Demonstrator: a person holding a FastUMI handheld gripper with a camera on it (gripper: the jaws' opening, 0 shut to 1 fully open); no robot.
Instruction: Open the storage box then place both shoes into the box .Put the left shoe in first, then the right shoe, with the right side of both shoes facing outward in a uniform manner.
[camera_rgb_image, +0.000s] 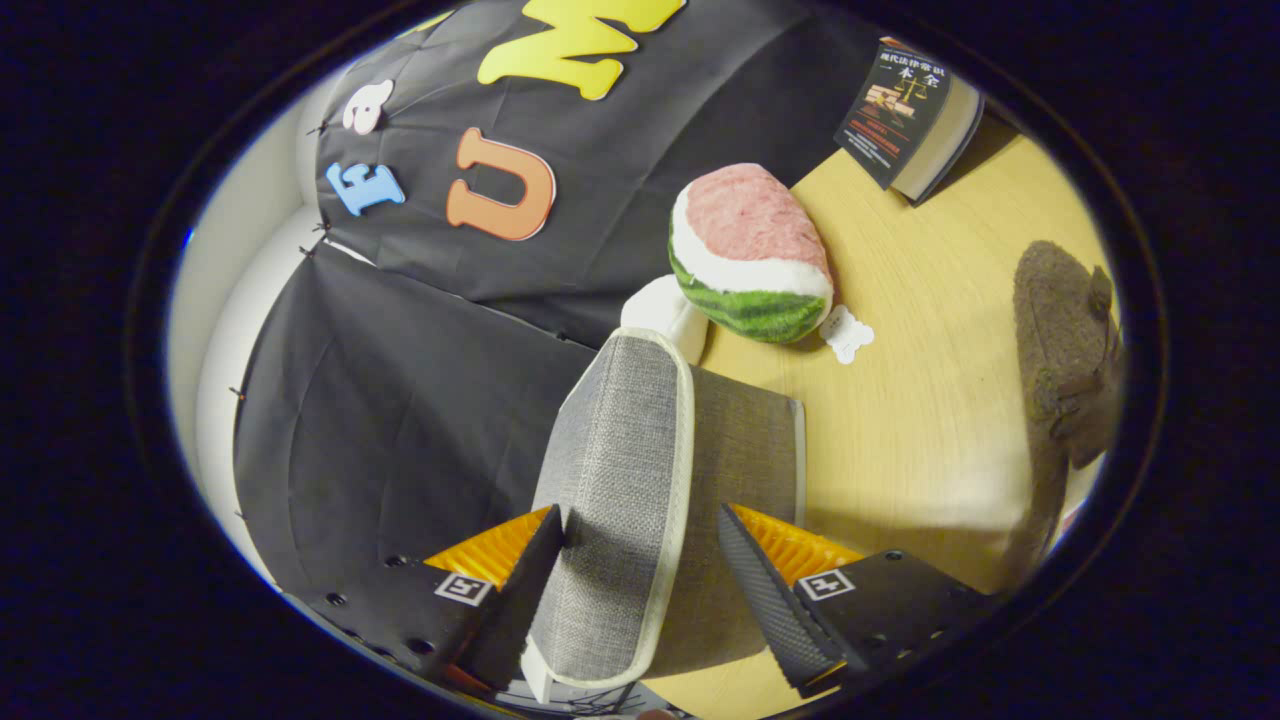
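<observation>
A grey fabric storage box lid (620, 470) with cream piping stands tilted up between the fingers of my gripper (640, 565). One finger lies against the lid's lighter outer face. The other finger presses the darker face (745, 440) on the far side of the piping, so the gripper is shut on the lid. The box body beneath is hidden. A fuzzy brown shoe (1065, 350) lies on the wooden table (930, 440), well off to the right of the fingers.
A watermelon plush (750, 255) with a white tag (847, 332) sits just beyond the lid, with a white object (665, 315) beside it. A dark-covered book (905, 115) stands further back on the table. The booth's black cloth wall (400, 400) hangs left of the lid.
</observation>
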